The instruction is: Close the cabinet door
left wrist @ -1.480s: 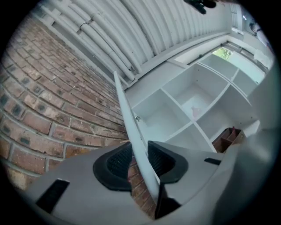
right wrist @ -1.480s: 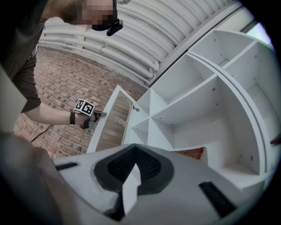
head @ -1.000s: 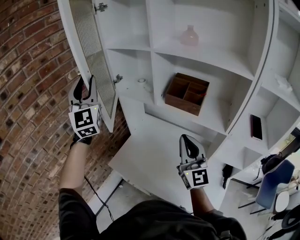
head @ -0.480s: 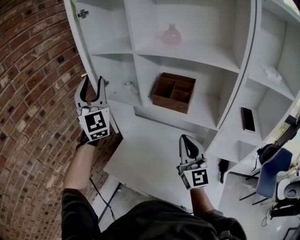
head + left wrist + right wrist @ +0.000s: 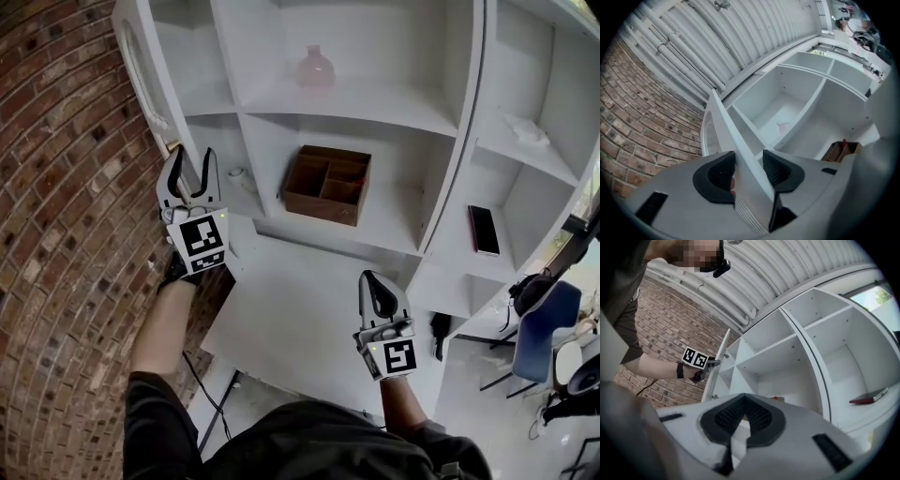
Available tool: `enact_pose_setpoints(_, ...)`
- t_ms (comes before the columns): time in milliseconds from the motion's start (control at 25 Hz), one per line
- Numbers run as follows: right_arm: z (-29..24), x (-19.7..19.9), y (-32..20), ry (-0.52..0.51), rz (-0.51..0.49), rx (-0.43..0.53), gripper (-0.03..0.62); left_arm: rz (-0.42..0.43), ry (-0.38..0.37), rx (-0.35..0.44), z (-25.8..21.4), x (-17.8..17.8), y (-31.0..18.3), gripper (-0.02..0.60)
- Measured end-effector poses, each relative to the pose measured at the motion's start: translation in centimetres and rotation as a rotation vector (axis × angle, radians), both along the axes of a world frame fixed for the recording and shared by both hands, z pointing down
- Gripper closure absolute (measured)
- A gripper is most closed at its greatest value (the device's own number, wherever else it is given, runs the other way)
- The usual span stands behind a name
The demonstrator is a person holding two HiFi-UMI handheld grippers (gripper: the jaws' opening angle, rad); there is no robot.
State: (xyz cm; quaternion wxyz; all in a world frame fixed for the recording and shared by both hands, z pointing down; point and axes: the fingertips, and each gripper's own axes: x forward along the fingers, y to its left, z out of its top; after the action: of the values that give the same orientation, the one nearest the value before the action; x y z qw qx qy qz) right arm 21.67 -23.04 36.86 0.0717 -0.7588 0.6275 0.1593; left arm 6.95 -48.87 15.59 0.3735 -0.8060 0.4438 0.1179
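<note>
The white cabinet door with its mesh panel (image 5: pixel 142 75) stands edge-on at ten o'clock in the head view, its long axis running five to eleven. Its free edge passes between the jaws of my left claw (image 5: pixel 194 161), which have just been opening and sit slack round it. The white shelved cabinet (image 5: pixel 450 122) gapes toward three o'clock, so I judge the push goes that way. My right claw (image 5: pixel 378 286), clenched on nothing, is the farther one, at five.

The cabinet door (image 5: pixel 141 80) swung further shut while the left gripper (image 5: pixel 192 159), straddling its edge, opened wider.
</note>
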Motion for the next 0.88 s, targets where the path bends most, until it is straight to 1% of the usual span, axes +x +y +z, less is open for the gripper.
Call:
enact_pose_setpoints(280,-0.4,0.2,-0.1,0.002,-0.015,-0.005,0.595,0.018,-0.025,-0.009,0.2,2.9,-0.4,0.391)
enact_pose_setpoints(400,-0.7,0.3,-0.1,0.014,-0.020,0.009,0.595,0.024,-0.031,-0.008,0.1,3.7,-0.6,0.391)
enact_pose_setpoints(560,-0.6,0.6,-0.2,-0.008,-0.019,-0.028,0.595,0.032,-0.047,-0.014,0.2,4.8,-1.0,0.390)
enact_pose_setpoints(640,-0.5,0.7,-0.1,-0.010,-0.020,-0.038,0.595,0.037,-0.055,-0.022,0.5,5.3,-1.4,0.399)
enact_pose_setpoints(880,-0.2,1.5,0.3,0.011,-0.017,-0.002,0.595,0.034,-0.090,-0.023,0.8,6.6,-1.9,0.405)
